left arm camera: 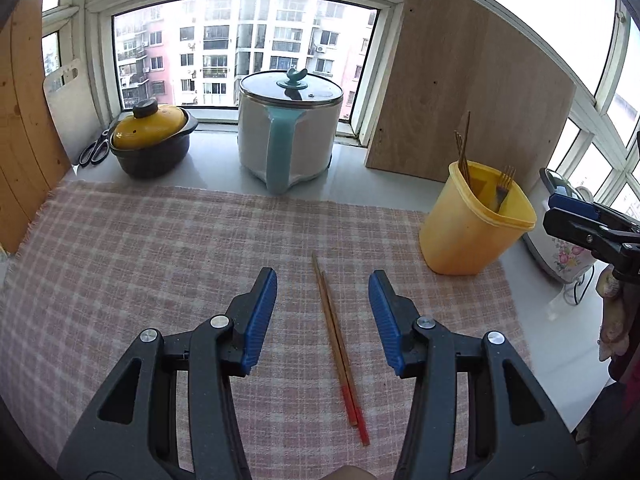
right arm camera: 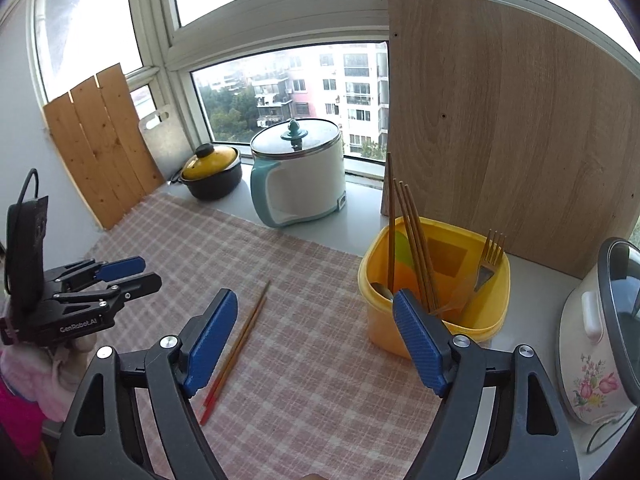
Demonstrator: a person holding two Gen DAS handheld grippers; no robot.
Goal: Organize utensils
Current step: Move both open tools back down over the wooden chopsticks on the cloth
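A pair of chopsticks (left arm camera: 339,344) lies flat on the pink checked cloth (left arm camera: 140,248), the two sticks side by side and touching along most of their length. Their shafts are pale brown wood and their near ends are painted red; the plain tips point toward the window side of the counter, slightly splayed apart.

The left gripper (left arm camera: 322,300) hangs above them with its blue-padded fingers spread, one on either side of the sticks and clear of them. The right gripper (right arm camera: 314,312) is also spread wide, holding nothing. In its view the chopsticks lie just beyond its left finger, while its right finger overlaps the near wall of the yellow container (right arm camera: 496,320).

That container stands at the right edge of the cloth, near the far right corner, on the pale counter (right arm camera: 352,228). It holds more chopsticks (right arm camera: 416,248) leaning upright, a fork (right arm camera: 489,258) with tines up, and a spoon bowl low inside.

The cloth around the loose pair is bare on all sides. Along the window edge stand a white and teal electric pot (left arm camera: 290,136) and a black casserole with a yellow lid (left arm camera: 154,140). A wooden board (right arm camera: 512,128) leans behind the container, and a flowered cooker (right arm camera: 600,344) crowds the right edge.
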